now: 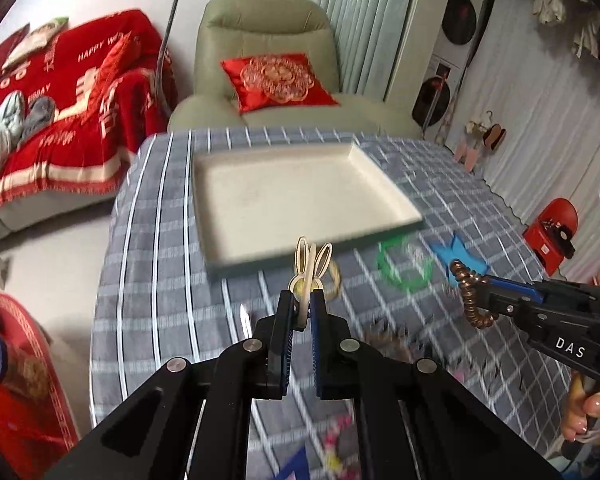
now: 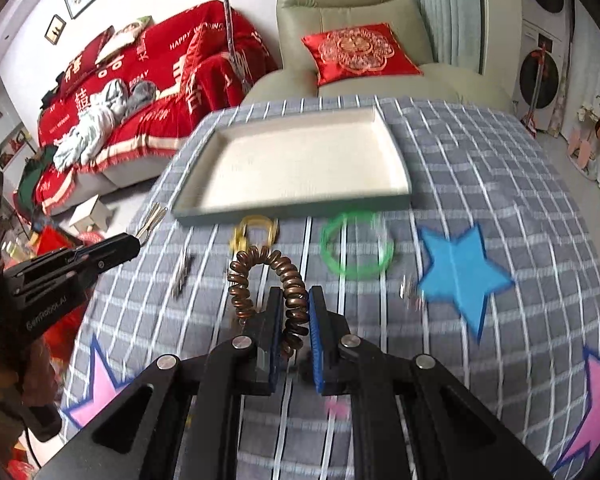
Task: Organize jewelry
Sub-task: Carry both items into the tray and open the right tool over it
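Carrying two pieces above the cloth, near side of the empty tray (image 2: pixel 204 204). Left gripper (image 1: pixel 302 304) jaws clamped on a thin, stiff, probably brittle rabbit clip (image 1: pixel 312 266); right gripper (image 2: pixel 295 304) jaws clamped on a springy, light coil band (image 2: pixel 292 280), likely to twist

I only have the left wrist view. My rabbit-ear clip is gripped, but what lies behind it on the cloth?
Observer: A yellow ring lies just before the tray.
Operator: Is the right gripper's copper coil a closed loop?
Observer: No, the coil arches, with one end hanging free on its left; the right gripper pinches the other leg.
Operator: Anything left of the coil?
Observer: A small silver clip lies on the cloth there.
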The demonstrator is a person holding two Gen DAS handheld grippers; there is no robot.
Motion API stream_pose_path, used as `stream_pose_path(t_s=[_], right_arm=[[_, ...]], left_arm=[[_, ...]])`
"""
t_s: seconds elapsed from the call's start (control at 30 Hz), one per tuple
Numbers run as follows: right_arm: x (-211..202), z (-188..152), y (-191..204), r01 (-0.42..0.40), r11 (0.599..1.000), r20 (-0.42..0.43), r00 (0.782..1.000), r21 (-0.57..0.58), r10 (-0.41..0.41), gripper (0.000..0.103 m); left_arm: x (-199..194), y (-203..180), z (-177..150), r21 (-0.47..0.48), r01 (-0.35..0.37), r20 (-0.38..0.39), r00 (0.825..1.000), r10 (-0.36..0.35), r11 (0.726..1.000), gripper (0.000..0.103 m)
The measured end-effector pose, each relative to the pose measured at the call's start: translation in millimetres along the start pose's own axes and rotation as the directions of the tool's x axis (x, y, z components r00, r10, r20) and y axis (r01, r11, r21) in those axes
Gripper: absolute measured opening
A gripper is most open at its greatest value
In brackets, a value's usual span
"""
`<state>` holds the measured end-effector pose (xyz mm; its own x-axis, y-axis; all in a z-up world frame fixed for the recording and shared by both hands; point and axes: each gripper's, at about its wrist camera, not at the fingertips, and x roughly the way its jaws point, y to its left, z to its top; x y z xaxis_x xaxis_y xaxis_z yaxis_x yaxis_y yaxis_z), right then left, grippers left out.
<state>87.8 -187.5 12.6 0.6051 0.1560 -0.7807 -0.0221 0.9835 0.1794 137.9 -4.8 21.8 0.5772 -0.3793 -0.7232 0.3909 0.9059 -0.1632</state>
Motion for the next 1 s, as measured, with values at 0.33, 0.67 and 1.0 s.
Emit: stream_pose_path(t_s=[0.33,0.67,1.0], right_arm=[[54,99,-24,0.000,1.000,0.005,1.000,0.031,0.000,0.014],[151,150,-49,0.029,0.997,-0.065,0.998,0.075,-0.024,0.014],[200,150,-58,0.102,0.993,-0.138,0.986,0.057,-0.093,0.014]], left_arm=[[69,9,76,-0.004,-0.046,0.008,0.999,0.046,0.999,0.024],[158,31,113,-0.029,-0.103,-0.072,0.992,0.100,0.994,0.024],[210,39,105,-0.021,-0.148,-0.198,0.970,0.141,0.989,0.024]])
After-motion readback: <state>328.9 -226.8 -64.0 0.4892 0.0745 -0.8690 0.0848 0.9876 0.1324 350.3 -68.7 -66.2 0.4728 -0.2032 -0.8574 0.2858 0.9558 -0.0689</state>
